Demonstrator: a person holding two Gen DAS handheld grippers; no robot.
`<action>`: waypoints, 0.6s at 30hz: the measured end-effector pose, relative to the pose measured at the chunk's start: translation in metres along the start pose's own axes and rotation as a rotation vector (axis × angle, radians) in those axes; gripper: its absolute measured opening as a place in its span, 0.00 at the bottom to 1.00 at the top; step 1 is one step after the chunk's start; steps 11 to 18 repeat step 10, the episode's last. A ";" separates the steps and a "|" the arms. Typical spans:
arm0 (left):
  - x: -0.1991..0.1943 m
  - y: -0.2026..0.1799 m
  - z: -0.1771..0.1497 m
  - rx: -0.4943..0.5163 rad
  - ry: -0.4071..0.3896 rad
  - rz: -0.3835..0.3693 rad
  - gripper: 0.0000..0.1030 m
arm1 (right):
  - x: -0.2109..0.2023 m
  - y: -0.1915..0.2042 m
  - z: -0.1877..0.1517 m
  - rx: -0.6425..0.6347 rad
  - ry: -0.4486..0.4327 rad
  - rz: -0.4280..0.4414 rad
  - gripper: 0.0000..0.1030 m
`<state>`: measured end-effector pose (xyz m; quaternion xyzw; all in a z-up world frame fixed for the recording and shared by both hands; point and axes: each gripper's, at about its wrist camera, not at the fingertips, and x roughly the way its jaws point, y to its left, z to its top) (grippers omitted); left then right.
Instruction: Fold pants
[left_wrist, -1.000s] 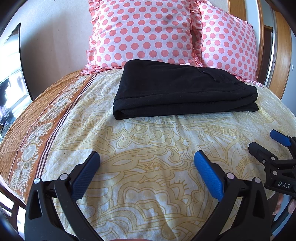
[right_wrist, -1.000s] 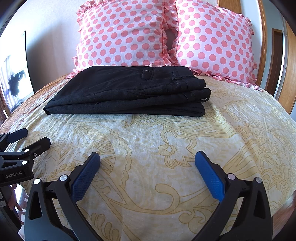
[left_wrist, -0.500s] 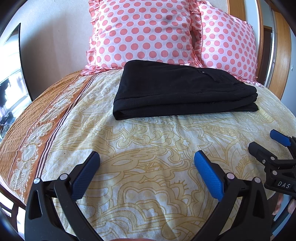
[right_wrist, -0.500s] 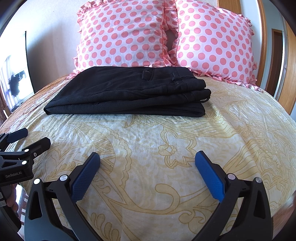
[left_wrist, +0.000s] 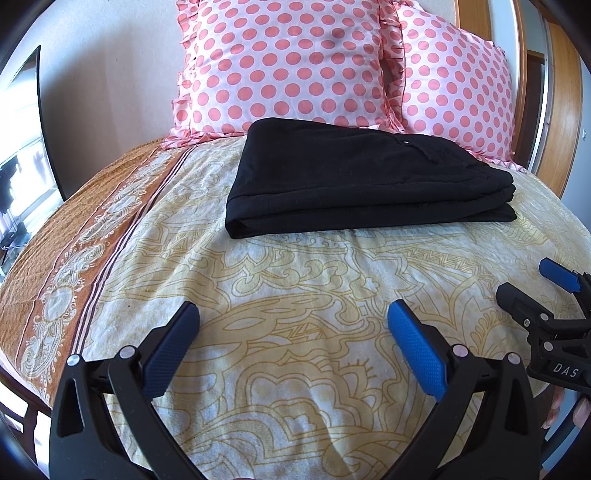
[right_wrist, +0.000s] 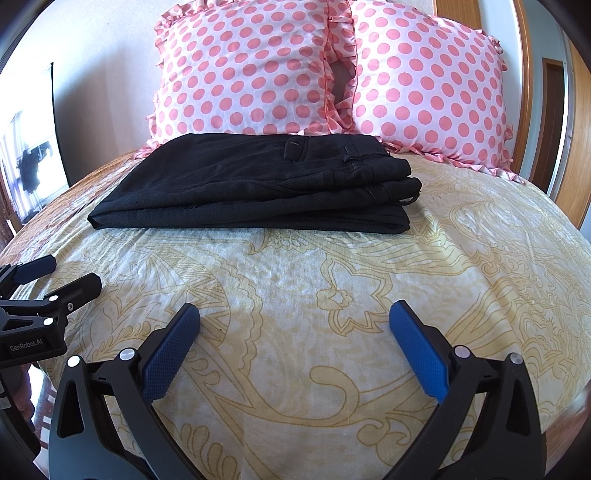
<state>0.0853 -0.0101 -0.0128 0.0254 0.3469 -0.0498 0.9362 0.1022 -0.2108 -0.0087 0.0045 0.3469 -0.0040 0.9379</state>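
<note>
Black pants (left_wrist: 365, 181) lie folded in a flat, layered rectangle on the bed, just in front of the pillows; they also show in the right wrist view (right_wrist: 258, 188). My left gripper (left_wrist: 293, 321) is open and empty, low over the bedspread, well short of the pants. My right gripper (right_wrist: 295, 321) is open and empty too, the same distance back. Each gripper shows at the edge of the other's view: the right one (left_wrist: 532, 284) and the left one (right_wrist: 62, 277).
Two pink polka-dot pillows (left_wrist: 288, 66) (right_wrist: 428, 85) stand against the wall behind the pants. The yellow patterned bedspread (left_wrist: 295, 280) has an orange border (left_wrist: 74, 229) on the left. A wooden door frame (right_wrist: 524, 96) is at the right.
</note>
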 end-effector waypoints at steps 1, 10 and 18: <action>0.000 0.001 0.001 0.001 0.000 -0.003 0.98 | 0.000 0.000 0.000 0.000 0.000 0.000 0.99; 0.000 0.001 0.001 0.010 -0.006 -0.010 0.98 | 0.000 0.000 0.000 0.000 -0.002 0.000 0.99; 0.000 0.001 0.001 0.010 -0.006 -0.010 0.98 | 0.000 0.000 0.000 0.000 -0.002 0.000 0.99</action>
